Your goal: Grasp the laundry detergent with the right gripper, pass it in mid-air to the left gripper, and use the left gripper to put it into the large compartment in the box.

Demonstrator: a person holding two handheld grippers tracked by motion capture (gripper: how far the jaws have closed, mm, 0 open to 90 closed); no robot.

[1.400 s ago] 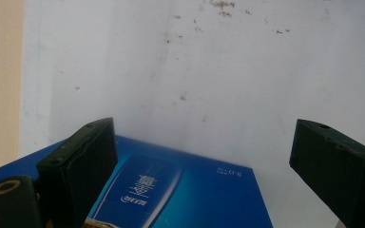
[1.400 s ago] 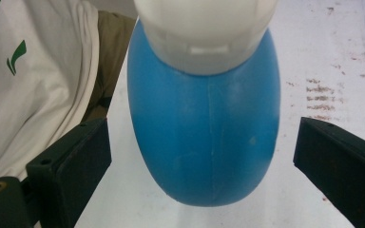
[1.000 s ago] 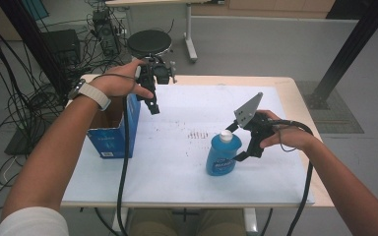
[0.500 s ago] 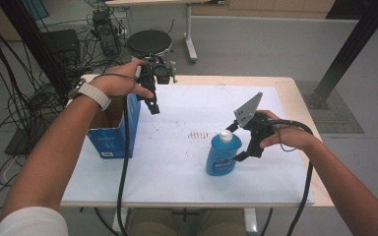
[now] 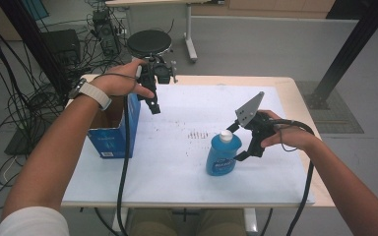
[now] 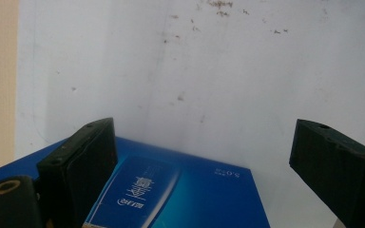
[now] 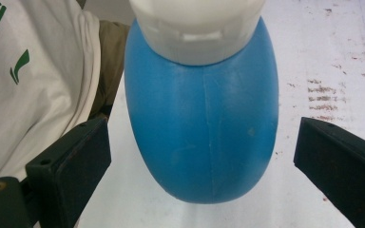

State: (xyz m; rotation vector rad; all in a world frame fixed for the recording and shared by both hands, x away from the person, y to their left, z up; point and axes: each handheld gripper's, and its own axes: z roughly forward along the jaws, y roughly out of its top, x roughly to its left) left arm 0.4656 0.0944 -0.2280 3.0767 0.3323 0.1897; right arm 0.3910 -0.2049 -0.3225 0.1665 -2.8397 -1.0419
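Observation:
A blue bottle [image 5: 222, 155] with a white cap stands upright on the white sheet near the table's front middle. My right gripper [image 5: 237, 142] is open, one jaw near the cap and one by the bottle's right side; in the right gripper view the bottle [image 7: 203, 118] stands between the wide-apart jaws, touching neither. My left gripper [image 5: 153, 104] hangs open over the right edge of a blue cardboard box [image 5: 114, 129] at the table's left. The left gripper view has the box's blue side [image 6: 171, 194] below the spread jaws.
The white sheet [image 5: 187, 157] covers most of the wooden table and bears small brown stains [image 5: 197, 133] near its middle. A round black stool [image 5: 149, 43], cables and a black post stand on the floor beyond the table. Cables trail from both grippers toward the front edge.

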